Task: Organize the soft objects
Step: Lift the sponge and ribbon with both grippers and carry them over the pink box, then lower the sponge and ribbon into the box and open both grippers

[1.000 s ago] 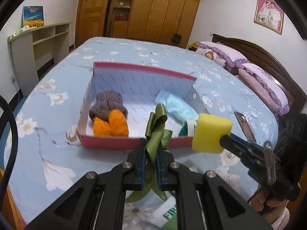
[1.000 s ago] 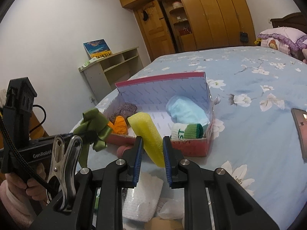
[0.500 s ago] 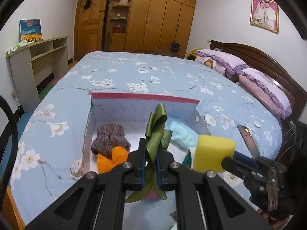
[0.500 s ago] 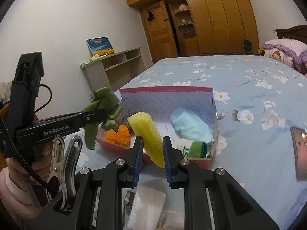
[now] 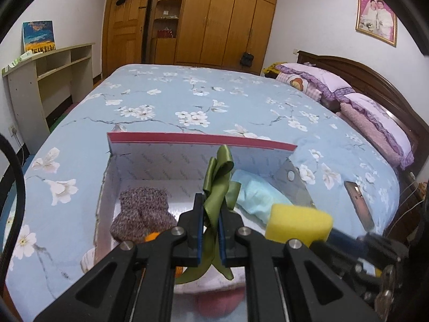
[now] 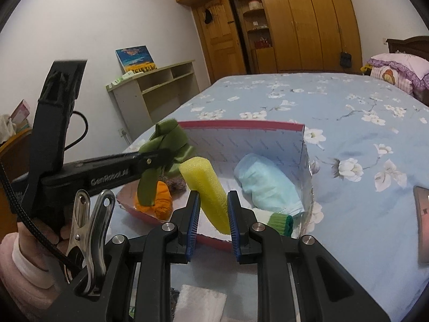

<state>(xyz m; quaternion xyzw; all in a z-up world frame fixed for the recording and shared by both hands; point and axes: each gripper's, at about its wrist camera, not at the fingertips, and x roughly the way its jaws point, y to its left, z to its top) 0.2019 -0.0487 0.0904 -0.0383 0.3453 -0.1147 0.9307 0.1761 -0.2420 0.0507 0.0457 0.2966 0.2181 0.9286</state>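
My left gripper (image 5: 213, 209) is shut on a green ribbon bow (image 5: 218, 177), held over the near edge of the open pink-rimmed box (image 5: 201, 137) on the bed. Inside the box lie a grey-brown knitted sock (image 5: 142, 214) with orange toes (image 6: 162, 204), a light blue cloth (image 5: 257, 196) and a white-and-green sock (image 6: 278, 220). My right gripper (image 6: 213, 209) is shut on a yellow sponge (image 6: 206, 185), tilted above the box's front wall. In the right wrist view the left gripper (image 6: 163, 158) carries the bow (image 6: 169, 139) just left of the sponge.
A phone (image 5: 359, 205) lies on the floral blue bedspread (image 5: 187, 99) right of the box. White cloth (image 6: 201, 303) sits below my right gripper. A shelf unit (image 5: 48, 80) stands left of the bed, with wardrobes behind and pillows (image 5: 375, 118) at the right.
Both grippers moved forward toward the box with their loads. The left one went from in front of the box's near wall to over it. Neither grip has altered.
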